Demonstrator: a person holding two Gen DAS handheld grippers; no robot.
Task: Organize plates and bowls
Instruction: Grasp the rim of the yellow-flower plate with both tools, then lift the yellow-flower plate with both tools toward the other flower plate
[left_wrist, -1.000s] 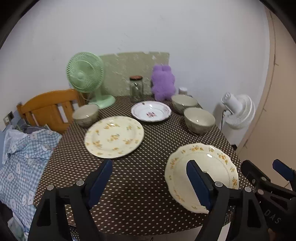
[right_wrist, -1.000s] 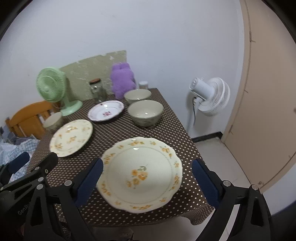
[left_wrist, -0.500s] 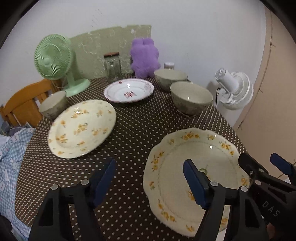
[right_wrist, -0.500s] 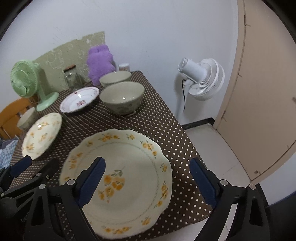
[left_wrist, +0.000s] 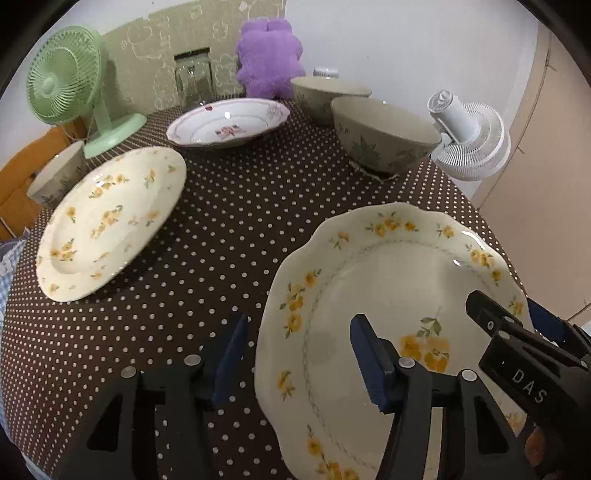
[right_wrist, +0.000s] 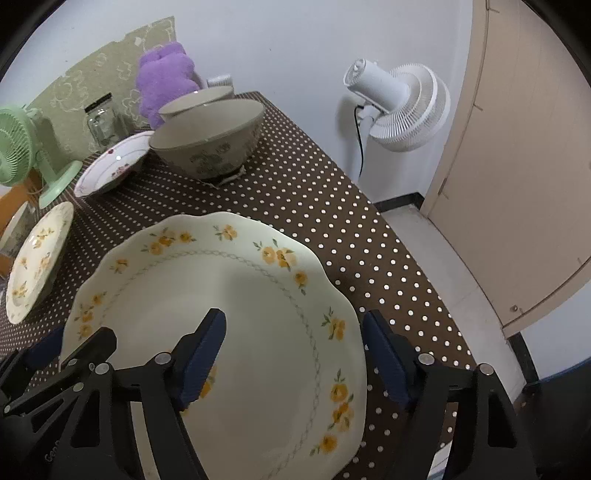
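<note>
A scalloped cream plate with yellow flowers lies at the near right of the dotted table. My left gripper is open and straddles its left rim. My right gripper is open and straddles its right rim. A second yellow-flowered plate lies to the left. A white plate with a pink flower sits further back. Two grey-green bowls stand at the back right. A small bowl sits at the far left.
A green desk fan, a glass jar and a purple plush toy stand along the wall. A white floor fan stands beside the table's right edge. A wooden chair is at the left. A beige door is at the right.
Both grippers have moved forward and down to the near plate. Their jaws now straddle its left and right rims. Nothing on the table has moved.
</note>
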